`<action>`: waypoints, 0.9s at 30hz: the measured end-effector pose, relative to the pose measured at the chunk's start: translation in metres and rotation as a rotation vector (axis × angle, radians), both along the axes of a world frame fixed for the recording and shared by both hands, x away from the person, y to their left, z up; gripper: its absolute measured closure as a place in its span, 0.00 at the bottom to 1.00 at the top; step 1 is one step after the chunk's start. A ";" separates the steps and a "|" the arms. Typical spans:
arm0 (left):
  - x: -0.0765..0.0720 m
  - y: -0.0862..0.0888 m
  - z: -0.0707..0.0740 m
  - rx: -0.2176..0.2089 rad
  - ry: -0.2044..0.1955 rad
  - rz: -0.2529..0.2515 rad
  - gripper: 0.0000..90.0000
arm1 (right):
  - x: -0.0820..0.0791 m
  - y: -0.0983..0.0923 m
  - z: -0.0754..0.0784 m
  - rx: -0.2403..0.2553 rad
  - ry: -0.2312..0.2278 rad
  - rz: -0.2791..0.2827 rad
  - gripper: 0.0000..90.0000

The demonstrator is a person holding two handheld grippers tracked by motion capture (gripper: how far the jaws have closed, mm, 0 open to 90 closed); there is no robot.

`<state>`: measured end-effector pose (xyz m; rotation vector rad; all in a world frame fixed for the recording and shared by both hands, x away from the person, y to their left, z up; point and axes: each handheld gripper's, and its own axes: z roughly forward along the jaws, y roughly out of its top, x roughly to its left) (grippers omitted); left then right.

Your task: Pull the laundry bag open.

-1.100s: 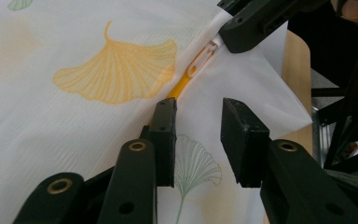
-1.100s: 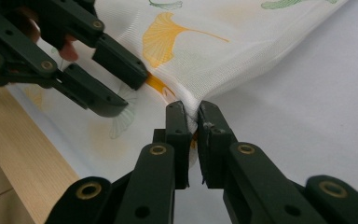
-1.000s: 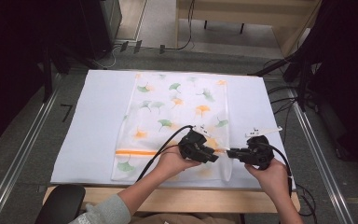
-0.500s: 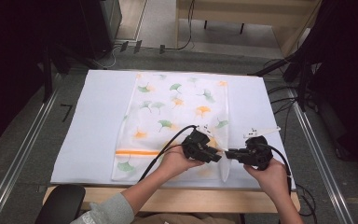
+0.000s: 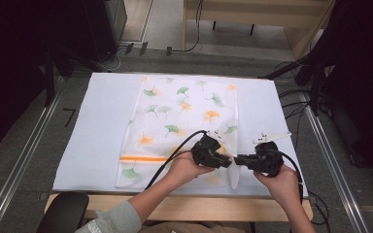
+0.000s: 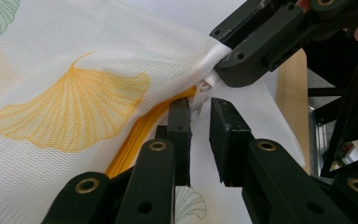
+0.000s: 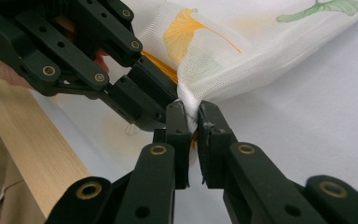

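A white mesh bag (image 5: 184, 116) printed with green and orange ginkgo leaves lies flat on the white table cover (image 5: 97, 131). An orange zipper (image 5: 143, 158) runs across its near end. My left gripper (image 6: 200, 105) sits at the zipper's right end, jaws drawn in on the small white zipper pull (image 6: 204, 88). Facing it tip to tip, my right gripper (image 7: 193, 112) is shut on a bunched fold of the bag's edge (image 7: 189, 100), lifted a little off the cover. In the high view the left gripper (image 5: 228, 162) and right gripper (image 5: 238, 158) meet near the bag's front right corner.
The table's wooden front edge (image 5: 189, 206) runs just behind both hands. A black chair part (image 5: 63, 213) sits at the bottom left. Cables (image 5: 296, 116) lie off the right side, and metal rails (image 5: 24, 150) flank the table.
Both grippers have stayed at the bag's front right corner; the hands shifted only slightly, keeping tip to tip.
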<state>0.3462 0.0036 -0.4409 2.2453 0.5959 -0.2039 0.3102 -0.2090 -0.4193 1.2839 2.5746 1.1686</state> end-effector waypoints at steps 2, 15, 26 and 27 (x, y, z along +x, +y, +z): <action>0.000 0.000 0.000 -0.002 0.000 -0.003 0.90 | 0.000 0.001 0.000 -0.006 -0.001 -0.006 0.95; 0.000 -0.002 0.000 0.010 0.008 0.003 0.99 | -0.001 0.005 0.002 -0.001 -0.006 0.014 0.95; 0.003 -0.003 -0.002 0.014 0.049 0.000 1.00 | -0.002 0.006 0.001 -0.014 -0.006 0.022 0.95; 0.004 -0.002 -0.001 0.019 0.055 -0.004 1.00 | -0.002 0.006 0.001 -0.016 -0.005 0.020 0.95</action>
